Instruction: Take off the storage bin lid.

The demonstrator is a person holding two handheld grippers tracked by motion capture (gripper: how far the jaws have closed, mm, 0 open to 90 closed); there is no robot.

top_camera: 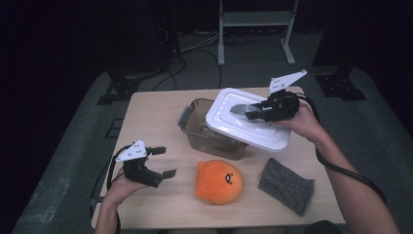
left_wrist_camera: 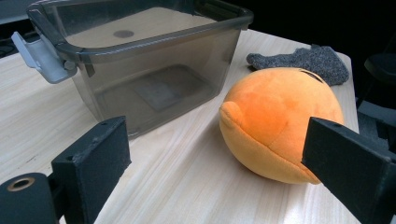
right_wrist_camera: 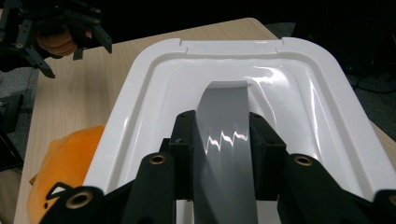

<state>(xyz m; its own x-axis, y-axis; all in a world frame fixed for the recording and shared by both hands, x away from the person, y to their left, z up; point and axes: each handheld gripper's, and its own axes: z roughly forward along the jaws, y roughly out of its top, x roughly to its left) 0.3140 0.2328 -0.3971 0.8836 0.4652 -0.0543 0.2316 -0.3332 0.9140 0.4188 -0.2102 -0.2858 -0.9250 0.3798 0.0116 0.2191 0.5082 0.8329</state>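
We see the right gripper [top_camera: 254, 113] clamped on the white lid's [top_camera: 229, 122] grey handle [right_wrist_camera: 224, 140], above the container [top_camera: 204, 134]; left gripper [top_camera: 165, 163] gapes wide beside the orange plush [top_camera: 219, 182].

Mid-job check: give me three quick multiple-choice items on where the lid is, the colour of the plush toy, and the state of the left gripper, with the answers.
1. Where is the white lid?
A. Flat on the table
B. Lifted over the clear bin, held by its grey handle
C. Under the grey cloth

2. What colour is the plush toy?
A. Orange
B. Green
C. Blue

3. What is the left gripper doing?
A. Clamped on the toy
B. Clamped on the bin
C. Open, holding nothing

Answers:
1 B: the right gripper grips the handle, lid tilted above the bin.
2 A: orange in every view.
3 C: its jaws stand apart, short of the toy.
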